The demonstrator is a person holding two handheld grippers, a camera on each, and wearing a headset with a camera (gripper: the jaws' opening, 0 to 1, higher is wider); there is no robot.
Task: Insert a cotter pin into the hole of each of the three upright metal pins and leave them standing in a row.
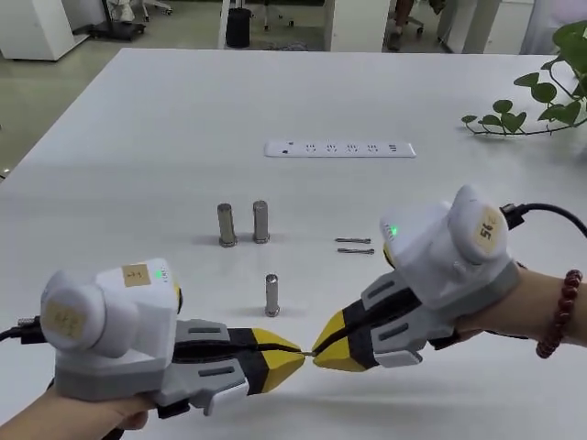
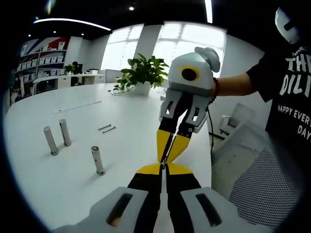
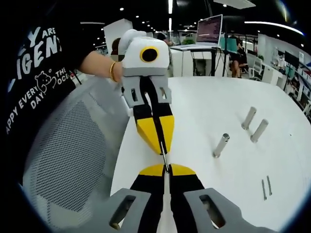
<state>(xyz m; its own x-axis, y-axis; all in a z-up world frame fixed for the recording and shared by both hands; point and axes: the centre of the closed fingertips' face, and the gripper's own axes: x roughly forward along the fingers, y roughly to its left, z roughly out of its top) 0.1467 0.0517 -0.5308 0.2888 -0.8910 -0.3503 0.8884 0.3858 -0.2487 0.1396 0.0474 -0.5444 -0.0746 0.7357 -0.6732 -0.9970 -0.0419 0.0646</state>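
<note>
Gripping 1 cotter pin (image 3: 164,156), my left tool (image 1: 295,357) and right tool (image 1: 319,354) meet tip to tip, both clenched on it, above the table (image 1: 165,137); 3 metal pins (image 1: 261,222) stand upright beyond, 2 spare cotter pins (image 1: 354,241) near them.

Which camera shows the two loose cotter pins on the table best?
The head view: the cotter pins lie side by side, clear and unobstructed. Both gripper views show them smaller: distant in the left, near the edge in the right.
</note>
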